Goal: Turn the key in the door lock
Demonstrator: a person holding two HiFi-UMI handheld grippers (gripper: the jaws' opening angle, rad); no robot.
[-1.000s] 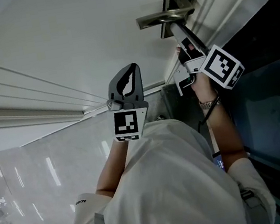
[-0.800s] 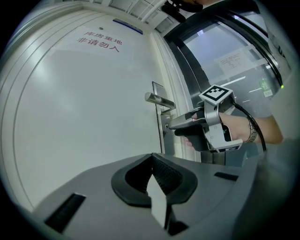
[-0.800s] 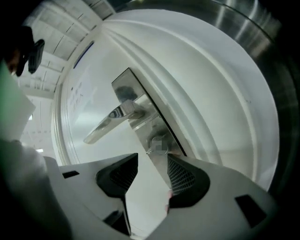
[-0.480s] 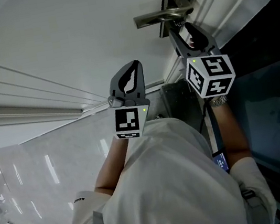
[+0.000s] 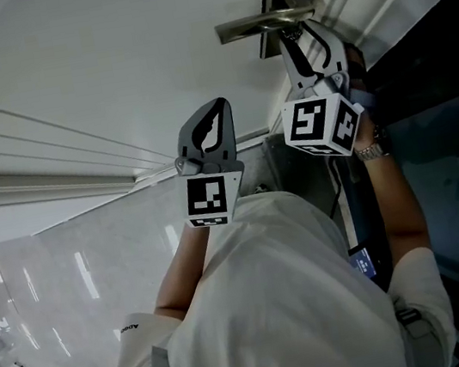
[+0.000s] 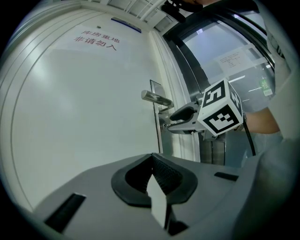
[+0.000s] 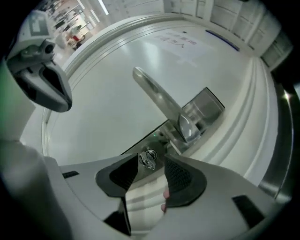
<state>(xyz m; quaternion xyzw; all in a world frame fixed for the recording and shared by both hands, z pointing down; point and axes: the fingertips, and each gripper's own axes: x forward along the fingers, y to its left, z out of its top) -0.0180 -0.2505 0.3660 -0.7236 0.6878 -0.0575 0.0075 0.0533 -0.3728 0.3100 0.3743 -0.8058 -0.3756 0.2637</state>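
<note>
White door (image 5: 104, 60) panels fill most of the head view, with a dark glass partition (image 5: 452, 158) to the right of the frame. A metal lever handle (image 5: 259, 23) projects from the door near its edge.

**Location of the task item.** The key (image 7: 149, 159) is seated in the lock just below the handle base. In the right gripper view it shows as a small metal piece with a ring, directly ahead of the jaw tips.

**Right gripper (image 5: 306, 33).** Its jaws are spread apart and straddle the key. A gap shows on at least one side, so the key does not appear to be clamped.

**Left gripper (image 5: 217, 110).** It is held upright, well apart from the lock. Its jaws are closed together with nothing between them, and it takes no part in the operation.

**Recent change.** Over the last second the right gripper has rolled about its long axis. Its marker cube (image 5: 317, 124) has swung from the right of the wrist to a position nearer the door, and the forearm (image 5: 393, 194) has turned with it. The gripper tip has stayed under the handle throughout.

**Meaning for the task.** The roll is consistent with either a turn just applied or a re-grip in progress; the frames do not settle which. With the jaws apart, further rotation would not drive the key. The jaws need to close squarely on the key head first.
</note>
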